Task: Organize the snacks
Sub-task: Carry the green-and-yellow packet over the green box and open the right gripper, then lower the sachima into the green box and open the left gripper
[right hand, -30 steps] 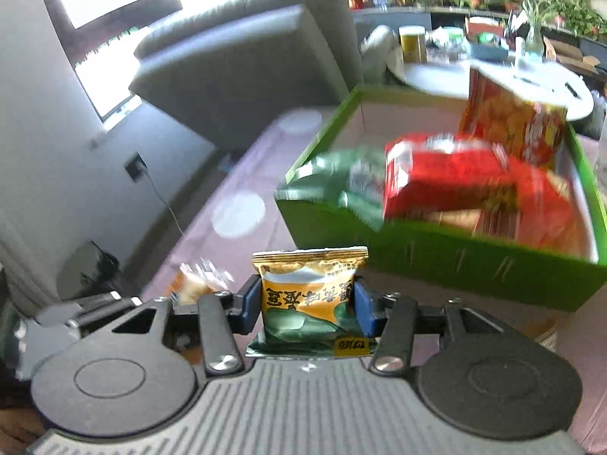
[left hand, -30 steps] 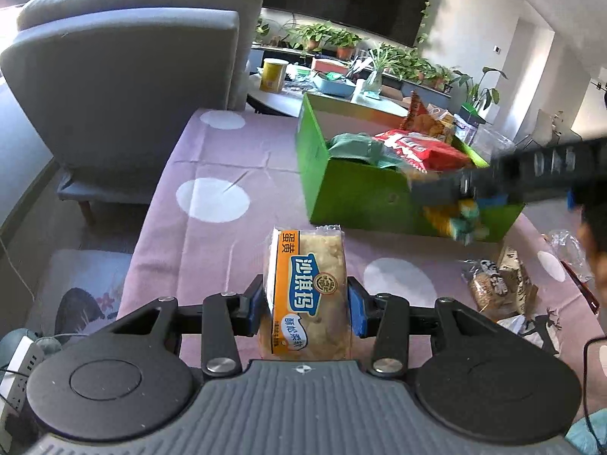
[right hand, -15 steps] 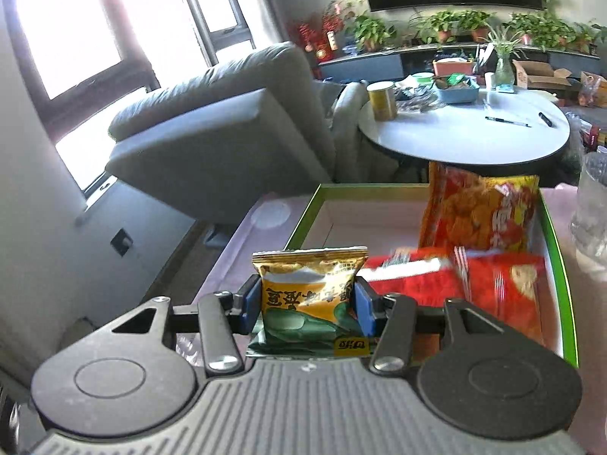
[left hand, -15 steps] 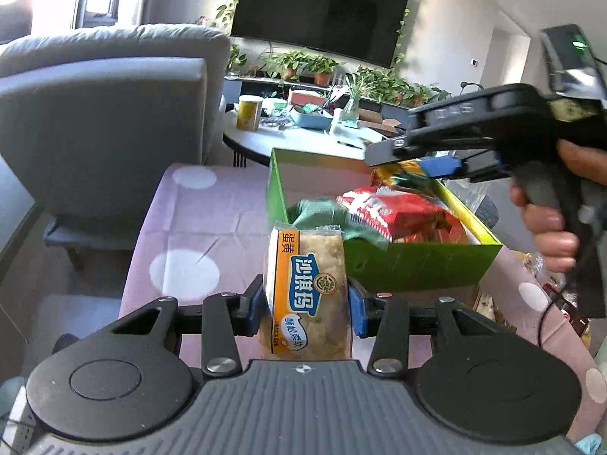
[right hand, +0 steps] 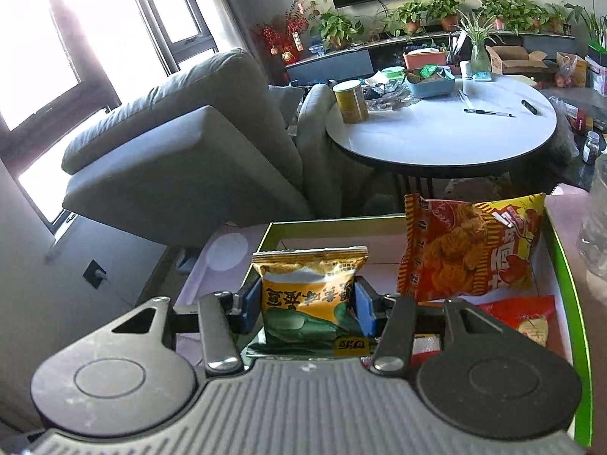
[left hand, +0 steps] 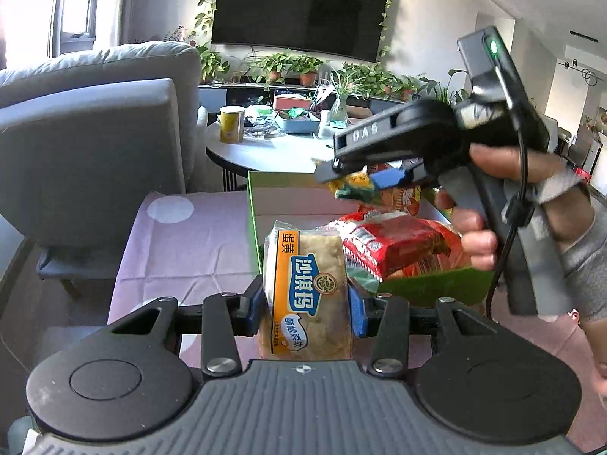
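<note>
My left gripper [left hand: 305, 307] is shut on an orange-and-clear cake packet [left hand: 307, 292], held upright at the near left corner of the green box [left hand: 432, 284]. My right gripper [right hand: 308, 305] is shut on a yellow-and-green snack bag [right hand: 309, 295] and hovers over the green box [right hand: 569, 284]. In the left wrist view the right gripper [left hand: 364, 180] shows from the side, held in a hand above the box with its bag [left hand: 354, 187]. Red snack bags [left hand: 398, 242] lie in the box. An orange chip bag [right hand: 470, 250] stands against its far wall.
The box sits on a purple tablecloth with white dots [left hand: 182, 242]. A grey armchair [left hand: 87, 132] stands to the left. A round white table [right hand: 447, 132] with a yellow can, a tray and pens stands behind the box. A clear plastic bag [right hand: 595, 223] is at the right.
Both grippers have risen and moved forward toward the box, each still holding its packet. The right gripper went from the box's front wall to above its inside.
</note>
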{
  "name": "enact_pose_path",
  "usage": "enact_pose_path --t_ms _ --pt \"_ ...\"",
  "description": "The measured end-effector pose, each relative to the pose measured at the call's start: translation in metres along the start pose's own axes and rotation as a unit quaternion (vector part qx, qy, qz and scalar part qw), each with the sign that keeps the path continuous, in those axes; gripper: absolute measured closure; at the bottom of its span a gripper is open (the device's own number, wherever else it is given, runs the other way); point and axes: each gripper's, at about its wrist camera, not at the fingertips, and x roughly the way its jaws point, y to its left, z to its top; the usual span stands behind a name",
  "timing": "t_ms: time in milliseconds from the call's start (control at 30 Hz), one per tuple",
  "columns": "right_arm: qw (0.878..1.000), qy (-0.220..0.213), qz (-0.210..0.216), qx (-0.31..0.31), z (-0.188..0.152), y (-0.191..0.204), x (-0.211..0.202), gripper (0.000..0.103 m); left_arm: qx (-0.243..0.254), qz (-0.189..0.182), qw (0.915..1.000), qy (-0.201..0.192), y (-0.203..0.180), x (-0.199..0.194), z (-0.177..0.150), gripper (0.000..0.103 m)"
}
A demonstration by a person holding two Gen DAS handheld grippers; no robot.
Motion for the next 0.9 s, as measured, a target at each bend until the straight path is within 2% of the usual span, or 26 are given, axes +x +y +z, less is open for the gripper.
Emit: enact_pose_path --t_ms 333,667,900 --pt "1.000 0.011 -0.001 0.017 0.000 -0.015 0.015 0.041 0.010 0.004 0.9999 0.007 -0.005 0.010 0.007 0.062" --pt "0.999 -0.001 0.000 0.032 0.008 -0.019 0.014 0.041 0.013 0.006 0.9999 0.006 -0.009 0.012 0.014 0.062" --pt "0.999 0.008 -0.003 0.038 0.002 -0.027 0.016 0.036 0.005 0.018 0.9997 0.015 -0.005 0.023 0.020 0.062"
